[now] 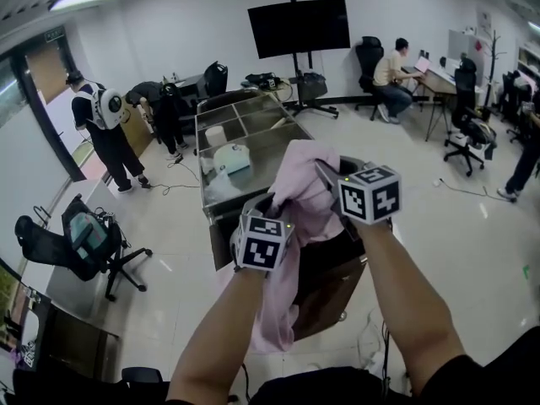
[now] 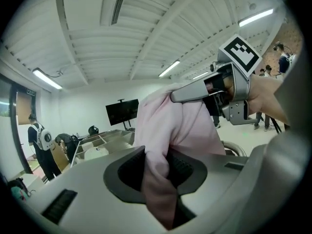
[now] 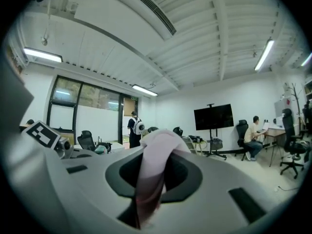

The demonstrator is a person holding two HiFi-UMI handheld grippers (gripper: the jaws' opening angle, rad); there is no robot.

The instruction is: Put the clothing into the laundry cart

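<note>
I hold a pale pink garment up in the air between both grippers. My left gripper is shut on a fold of it, and the cloth runs down through the jaws of the left gripper. My right gripper grips the garment's upper part, where a strip of pink cloth is pinched in the right gripper. The right gripper also shows from the left gripper view. The rest of the garment hangs down over the dark brown laundry cart just below.
Behind the cart stands a steel table with compartments and white items. A black office chair is at the left. A TV on a stand, people by the door and a seated person at a desk are farther off.
</note>
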